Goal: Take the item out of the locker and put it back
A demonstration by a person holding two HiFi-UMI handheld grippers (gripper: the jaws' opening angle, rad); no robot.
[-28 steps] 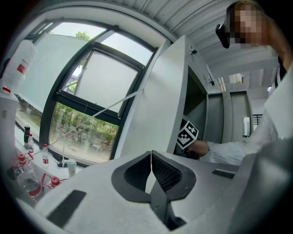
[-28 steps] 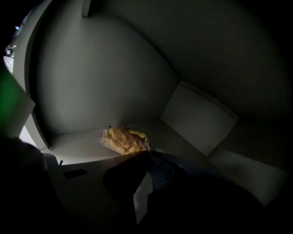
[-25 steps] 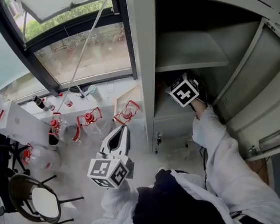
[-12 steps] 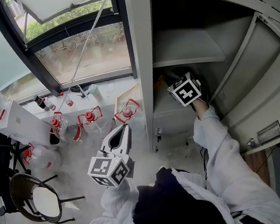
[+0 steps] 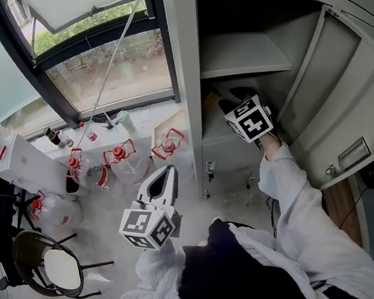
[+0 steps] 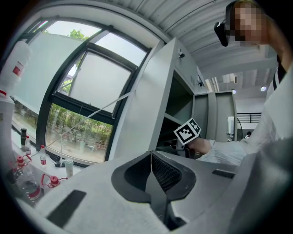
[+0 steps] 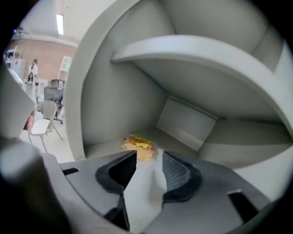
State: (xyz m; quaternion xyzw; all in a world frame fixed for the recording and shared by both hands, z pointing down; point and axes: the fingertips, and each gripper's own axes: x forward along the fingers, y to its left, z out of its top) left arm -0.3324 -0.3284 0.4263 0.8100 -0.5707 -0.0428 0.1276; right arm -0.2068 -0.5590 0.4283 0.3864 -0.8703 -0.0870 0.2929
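Observation:
The item, a yellow-orange packet (image 7: pixel 138 146), lies on the floor of the open grey locker (image 5: pixel 249 51) compartment, just under the shelf. My right gripper (image 7: pixel 149 155) points into that compartment; its jaws have just been opening and now stand open, with nothing between them and the packet just beyond the tips. From the head view the packet (image 5: pixel 209 100) shows left of the right gripper (image 5: pixel 238 99). My left gripper (image 5: pixel 166 172) hangs low in front of the body, outside the locker, its jaws (image 6: pixel 151 153) shut and empty.
The locker door (image 5: pixel 342 94) swings open to the right. A shut lower compartment (image 5: pixel 225 158) sits below. Several red-capped bottles (image 5: pixel 117 157) stand on the floor by the window (image 5: pixel 110 67). A round chair (image 5: pixel 49 265) is at lower left.
The right gripper has let go of the packet and drawn back a little; the packet now shows lying on the compartment floor. The left gripper has barely shifted.

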